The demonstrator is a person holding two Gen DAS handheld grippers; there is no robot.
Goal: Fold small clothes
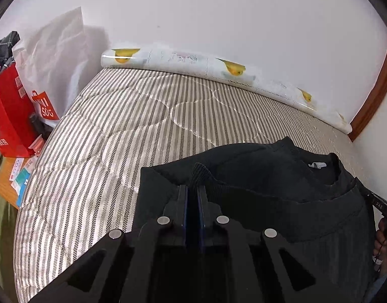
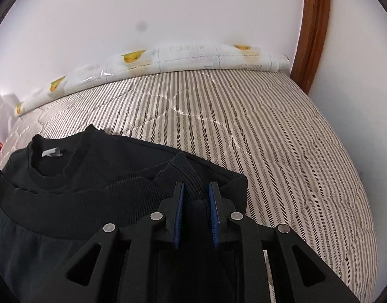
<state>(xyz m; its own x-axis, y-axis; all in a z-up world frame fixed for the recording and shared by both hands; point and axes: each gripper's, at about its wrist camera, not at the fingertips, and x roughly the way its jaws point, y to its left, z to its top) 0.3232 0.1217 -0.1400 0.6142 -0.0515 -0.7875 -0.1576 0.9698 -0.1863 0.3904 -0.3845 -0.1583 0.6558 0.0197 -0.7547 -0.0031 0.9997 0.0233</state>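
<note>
A black sweatshirt (image 1: 281, 176) lies on the striped mattress (image 1: 105, 131), folded so its ribbed hem lies near the collar, where a white label shows. My left gripper (image 1: 192, 189) is shut on the ribbed hem at the garment's left corner. In the right wrist view the same sweatshirt (image 2: 80, 176) fills the lower left. My right gripper (image 2: 196, 186) is a little apart, with a ribbed fold of the hem between its blue pads (image 2: 179, 217); the pads do not visibly press it.
A rolled duck-print mat (image 1: 218, 70) lies along the white wall at the mattress's far edge. A red box (image 1: 6, 116) and white bags stand at the left on a wooden surface. A brown wooden frame (image 2: 314, 25) rises at the right. A hand (image 1: 385, 237) shows at the right edge.
</note>
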